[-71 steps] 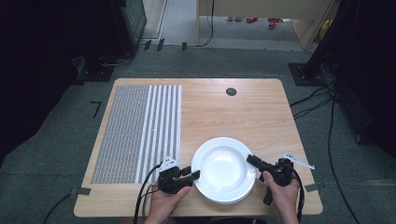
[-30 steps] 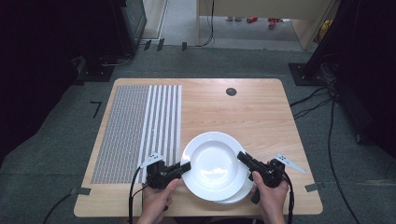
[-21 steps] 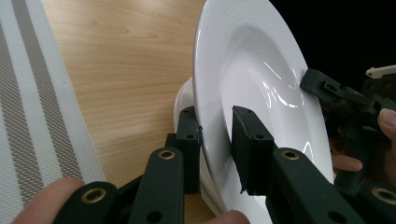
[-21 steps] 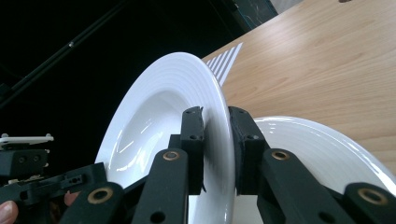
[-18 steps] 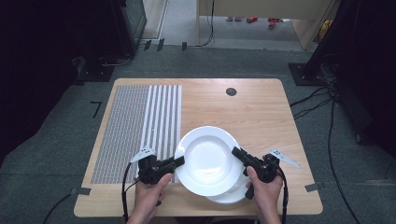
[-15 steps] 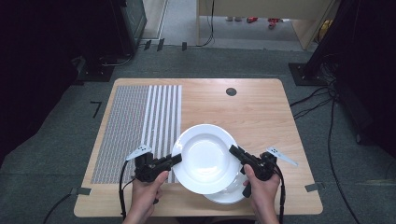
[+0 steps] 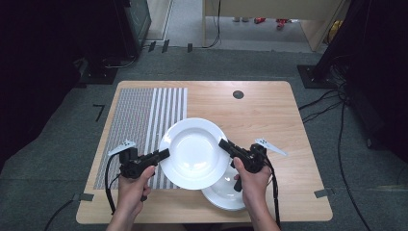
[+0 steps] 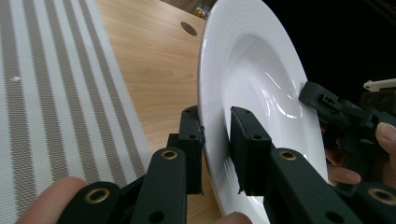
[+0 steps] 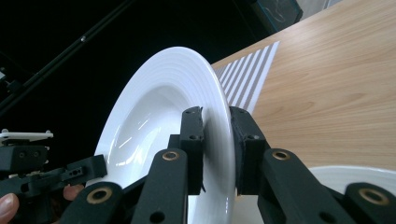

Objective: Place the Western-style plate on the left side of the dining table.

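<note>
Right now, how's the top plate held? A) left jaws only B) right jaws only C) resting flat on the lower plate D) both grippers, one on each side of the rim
D: left gripper and right gripper each clamp the top plate rim, above the lower plate.

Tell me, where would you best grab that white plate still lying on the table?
By its flat rim, coming in level from the side nearest the person. The lower plate lies flat near the table's front edge, and the lifted plate hides its far side. Its bowl is too wide for the fingers; the thin rim fits between them, just as both grippers pinch the lifted plate's rim.
</note>
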{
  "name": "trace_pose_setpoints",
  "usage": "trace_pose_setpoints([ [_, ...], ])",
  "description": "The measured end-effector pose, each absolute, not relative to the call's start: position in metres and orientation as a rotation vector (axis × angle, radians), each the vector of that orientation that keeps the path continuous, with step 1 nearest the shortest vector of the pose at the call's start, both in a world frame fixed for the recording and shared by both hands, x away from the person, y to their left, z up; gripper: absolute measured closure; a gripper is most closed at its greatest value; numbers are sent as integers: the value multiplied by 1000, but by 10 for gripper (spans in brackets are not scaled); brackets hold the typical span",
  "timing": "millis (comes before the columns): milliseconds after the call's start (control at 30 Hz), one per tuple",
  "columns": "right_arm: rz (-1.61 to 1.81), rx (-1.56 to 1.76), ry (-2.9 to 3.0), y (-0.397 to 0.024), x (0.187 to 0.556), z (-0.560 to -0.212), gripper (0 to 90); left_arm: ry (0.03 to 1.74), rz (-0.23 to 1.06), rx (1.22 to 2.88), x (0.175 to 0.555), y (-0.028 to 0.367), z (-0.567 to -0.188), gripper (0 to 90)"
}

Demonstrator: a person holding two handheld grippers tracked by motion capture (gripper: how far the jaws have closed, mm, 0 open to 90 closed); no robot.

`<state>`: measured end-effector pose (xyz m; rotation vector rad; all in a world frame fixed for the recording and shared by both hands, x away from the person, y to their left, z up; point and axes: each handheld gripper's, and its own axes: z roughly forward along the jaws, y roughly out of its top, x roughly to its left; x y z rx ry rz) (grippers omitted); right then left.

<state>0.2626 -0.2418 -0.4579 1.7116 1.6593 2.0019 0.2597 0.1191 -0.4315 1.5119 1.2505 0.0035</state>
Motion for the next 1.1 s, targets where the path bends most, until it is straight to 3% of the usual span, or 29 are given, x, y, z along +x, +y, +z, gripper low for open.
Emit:
trace_pose_setpoints([
  [1100,2004,1751,1765,-159,335,-458,780,1371,80,1428,309,194,-429,764],
])
